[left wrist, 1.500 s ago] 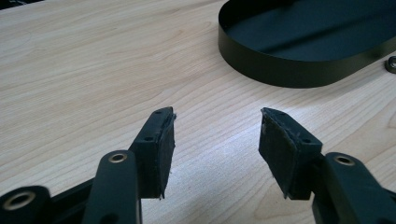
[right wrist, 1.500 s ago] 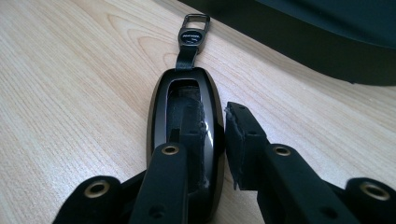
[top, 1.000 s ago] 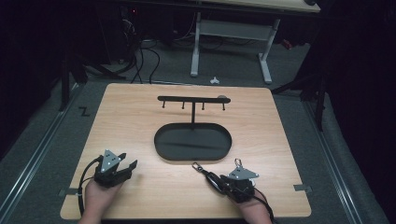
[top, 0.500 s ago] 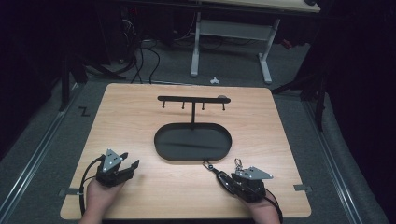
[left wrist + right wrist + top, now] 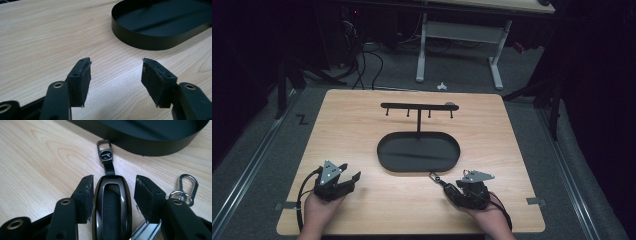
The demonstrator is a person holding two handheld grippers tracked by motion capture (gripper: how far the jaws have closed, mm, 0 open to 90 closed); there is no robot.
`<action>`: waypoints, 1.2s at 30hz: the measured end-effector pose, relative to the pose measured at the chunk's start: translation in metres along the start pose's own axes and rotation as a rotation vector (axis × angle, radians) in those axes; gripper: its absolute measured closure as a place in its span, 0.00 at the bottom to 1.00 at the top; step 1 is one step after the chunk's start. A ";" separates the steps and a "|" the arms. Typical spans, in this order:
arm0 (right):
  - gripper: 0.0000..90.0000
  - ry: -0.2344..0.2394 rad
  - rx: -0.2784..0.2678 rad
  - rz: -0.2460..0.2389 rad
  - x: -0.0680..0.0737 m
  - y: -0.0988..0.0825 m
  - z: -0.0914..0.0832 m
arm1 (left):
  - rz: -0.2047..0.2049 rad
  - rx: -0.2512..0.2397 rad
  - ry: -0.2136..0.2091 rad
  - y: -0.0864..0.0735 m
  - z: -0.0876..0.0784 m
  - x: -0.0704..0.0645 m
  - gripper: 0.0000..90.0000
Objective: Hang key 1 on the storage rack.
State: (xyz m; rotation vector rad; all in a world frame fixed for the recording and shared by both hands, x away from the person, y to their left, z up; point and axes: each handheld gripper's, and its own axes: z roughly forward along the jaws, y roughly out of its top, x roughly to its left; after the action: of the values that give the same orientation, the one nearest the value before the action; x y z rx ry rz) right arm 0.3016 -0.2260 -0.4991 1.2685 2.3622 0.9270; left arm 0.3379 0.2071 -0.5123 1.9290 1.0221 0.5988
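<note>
Gleaming oval key fob point(image 5: 111, 205), woodgrain table point(image 5: 37, 160)

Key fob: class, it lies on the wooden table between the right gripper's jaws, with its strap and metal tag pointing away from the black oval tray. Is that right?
Not quite. In the right gripper view, the key fob does lie on the table between the right gripper's jaws, but its strap and metal tag point toward the black oval tray.

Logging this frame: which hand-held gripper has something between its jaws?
The right hand-held gripper: a key fob lies between its just-opening jaws. The left hand-held gripper frames bare table.
</note>
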 end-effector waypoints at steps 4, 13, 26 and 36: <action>0.54 -0.028 0.073 -0.030 0.003 0.017 0.003 | 0.001 -0.009 0.001 0.000 -0.001 0.001 0.45; 0.47 -0.038 0.171 -0.109 0.009 0.041 0.003 | 0.000 -0.017 -0.019 0.001 -0.001 0.002 0.45; 0.43 -0.014 0.371 -0.164 0.012 0.066 0.015 | 0.025 -0.038 -0.024 0.001 -0.001 0.001 0.46; 0.35 0.031 0.460 -0.191 0.015 0.080 0.025 | 0.037 -0.039 -0.041 0.001 -0.001 0.000 0.50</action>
State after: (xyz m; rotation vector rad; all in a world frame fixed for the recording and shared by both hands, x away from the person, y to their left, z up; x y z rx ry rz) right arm 0.3568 -0.1714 -0.4643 1.1472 2.7624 0.3562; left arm 0.3378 0.2072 -0.5108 1.9219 0.9446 0.5928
